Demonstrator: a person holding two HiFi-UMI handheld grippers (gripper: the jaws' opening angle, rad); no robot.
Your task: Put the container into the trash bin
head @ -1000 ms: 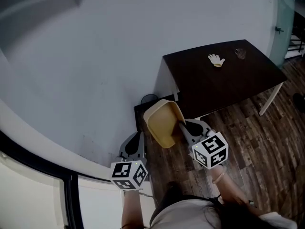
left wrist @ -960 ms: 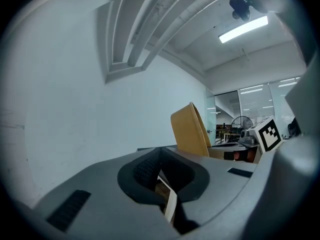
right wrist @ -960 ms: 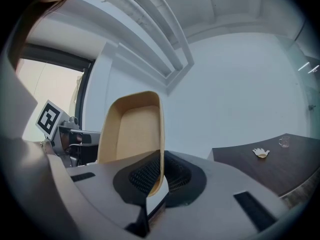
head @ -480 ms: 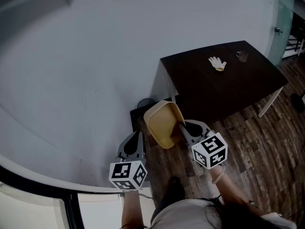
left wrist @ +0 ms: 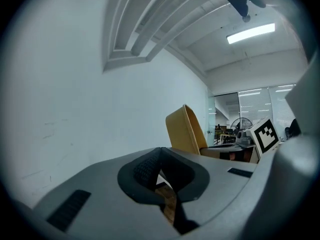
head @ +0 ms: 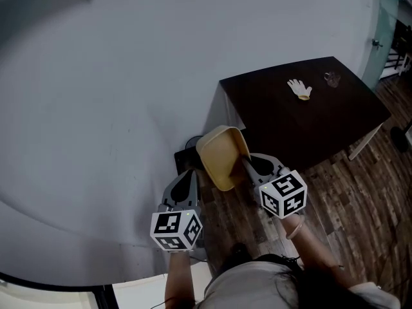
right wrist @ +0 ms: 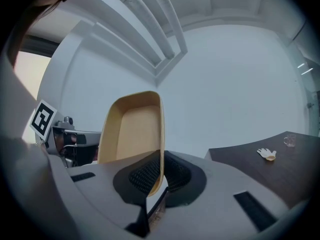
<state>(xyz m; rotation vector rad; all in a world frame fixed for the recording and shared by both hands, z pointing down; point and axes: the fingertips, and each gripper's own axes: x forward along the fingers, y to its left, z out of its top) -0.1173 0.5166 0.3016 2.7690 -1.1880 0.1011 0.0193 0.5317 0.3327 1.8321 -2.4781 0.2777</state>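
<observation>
The right gripper (head: 250,167) in the centre of the head view is clamped on the rim of the tan container (head: 222,156), holding it tilted on edge. The container hangs just above the dark trash bin (head: 187,154) by the wall. The left gripper (head: 187,185), lower left of it, has its jaws together and empty. A dark table (head: 290,124) at upper right carries a glove (head: 299,89).

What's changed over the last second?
The container, clamped in the right gripper, has edged forward toward the bin; the left gripper came forward alongside. Unchanged: right grip on the container, left gripper shut and empty, glove on the table.
</observation>
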